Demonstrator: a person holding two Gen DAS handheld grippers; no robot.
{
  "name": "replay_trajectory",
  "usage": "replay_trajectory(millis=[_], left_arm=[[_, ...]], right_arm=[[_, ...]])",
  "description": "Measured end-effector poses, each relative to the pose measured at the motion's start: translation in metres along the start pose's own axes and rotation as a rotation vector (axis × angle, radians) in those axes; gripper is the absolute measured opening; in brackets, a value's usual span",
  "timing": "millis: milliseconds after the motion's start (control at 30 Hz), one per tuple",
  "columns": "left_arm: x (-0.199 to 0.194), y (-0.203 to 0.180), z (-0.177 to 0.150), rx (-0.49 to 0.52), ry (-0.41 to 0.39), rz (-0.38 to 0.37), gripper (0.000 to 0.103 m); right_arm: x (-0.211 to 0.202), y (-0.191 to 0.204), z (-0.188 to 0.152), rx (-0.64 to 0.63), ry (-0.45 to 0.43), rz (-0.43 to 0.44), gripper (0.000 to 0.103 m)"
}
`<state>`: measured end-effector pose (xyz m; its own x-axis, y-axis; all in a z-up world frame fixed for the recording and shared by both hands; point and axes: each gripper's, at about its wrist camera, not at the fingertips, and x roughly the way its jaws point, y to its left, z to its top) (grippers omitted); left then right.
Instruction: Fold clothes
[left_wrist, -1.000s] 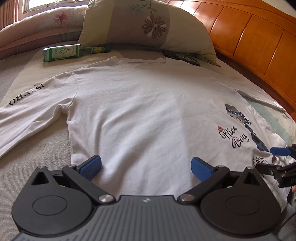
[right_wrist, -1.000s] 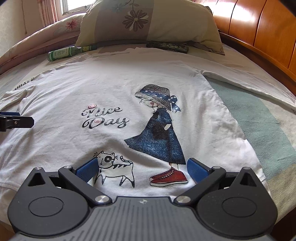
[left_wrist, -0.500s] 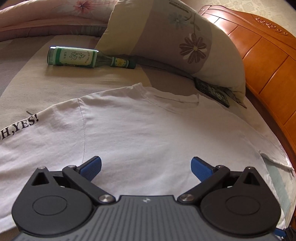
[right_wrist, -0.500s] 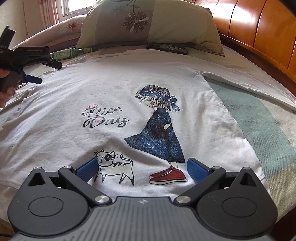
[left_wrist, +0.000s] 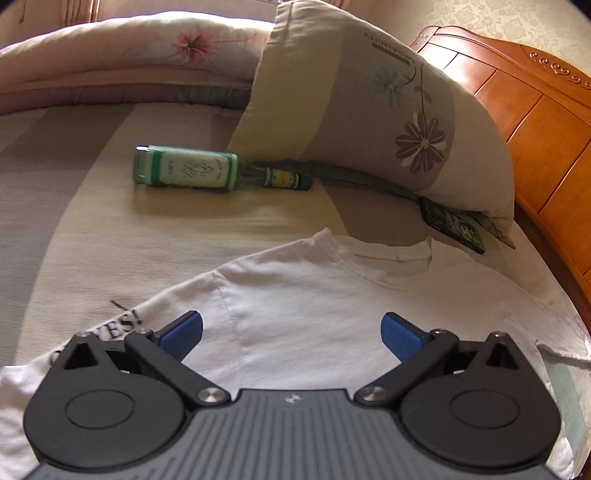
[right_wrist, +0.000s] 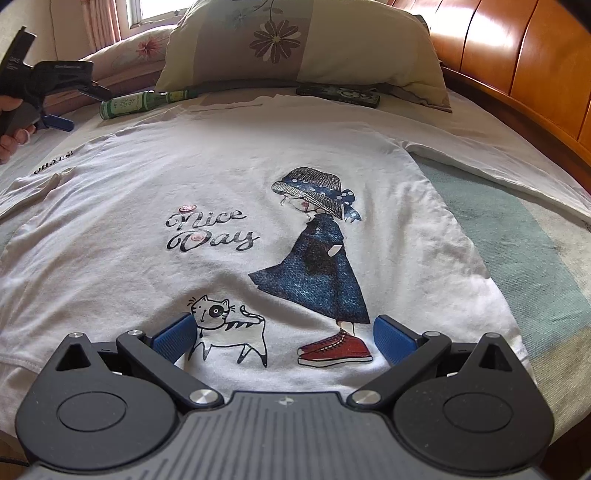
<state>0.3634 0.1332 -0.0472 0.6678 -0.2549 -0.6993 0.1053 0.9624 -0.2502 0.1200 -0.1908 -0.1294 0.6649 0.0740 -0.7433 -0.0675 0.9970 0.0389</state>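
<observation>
A white long-sleeved shirt (right_wrist: 258, 184) lies flat on the bed, front up, with a "Nice Day" print, a girl and a cat. Its collar (left_wrist: 388, 258) points toward the pillow. My left gripper (left_wrist: 291, 332) hovers open above the shirt's shoulder near the "YES!" sleeve print (left_wrist: 118, 325), holding nothing. In the right wrist view it shows at far left as the left gripper (right_wrist: 55, 103), held by a hand. My right gripper (right_wrist: 282, 338) stands open over the hem, between cat and red shoes, empty.
A green glass bottle (left_wrist: 207, 171) lies on the sheet beyond the collar. A flowered pillow (left_wrist: 388, 99) leans on the wooden headboard (left_wrist: 546, 129), with a dark flat object (left_wrist: 454, 229) under its edge. A rolled quilt (left_wrist: 129, 70) lies at the back left.
My left gripper has travelled from the shirt's lower body up to the shoulder and collar, staying open. The right gripper has stayed put over the hem.
</observation>
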Motion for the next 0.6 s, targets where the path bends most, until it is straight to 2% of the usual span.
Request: replay_trajectory(millis=[100, 200, 233, 367, 433, 500, 600], left_arm=[[-0.017, 0.046, -0.003, -0.101, 0.005, 0.037, 0.102], [-0.016, 0.1, -0.025, -0.351, 0.055, -0.03, 0.102], [-0.014, 0.112, -0.033, -0.405, 0.061, -0.044, 0.102], [-0.001, 0.132, -0.049, -0.458, 0.056, -0.043, 0.102], [0.001, 0.138, -0.048, -0.47, 0.009, -0.054, 0.102], [0.005, 0.144, -0.043, -0.472, -0.036, -0.024, 0.102], [0.005, 0.154, -0.037, -0.525, -0.06, -0.02, 0.102]], right_arm=[[0.0, 0.001, 0.002, 0.001, 0.018, -0.005, 0.103], [0.0, 0.003, 0.003, 0.007, 0.03, -0.017, 0.103], [0.0, 0.003, 0.002, 0.008, 0.03, -0.02, 0.103], [0.0, 0.003, 0.002, 0.009, 0.027, -0.021, 0.103], [-0.001, 0.003, 0.001, 0.011, 0.024, -0.024, 0.103], [0.0, 0.004, 0.001, 0.015, 0.022, -0.029, 0.103], [0.0, 0.005, 0.001, 0.018, 0.02, -0.034, 0.103]])
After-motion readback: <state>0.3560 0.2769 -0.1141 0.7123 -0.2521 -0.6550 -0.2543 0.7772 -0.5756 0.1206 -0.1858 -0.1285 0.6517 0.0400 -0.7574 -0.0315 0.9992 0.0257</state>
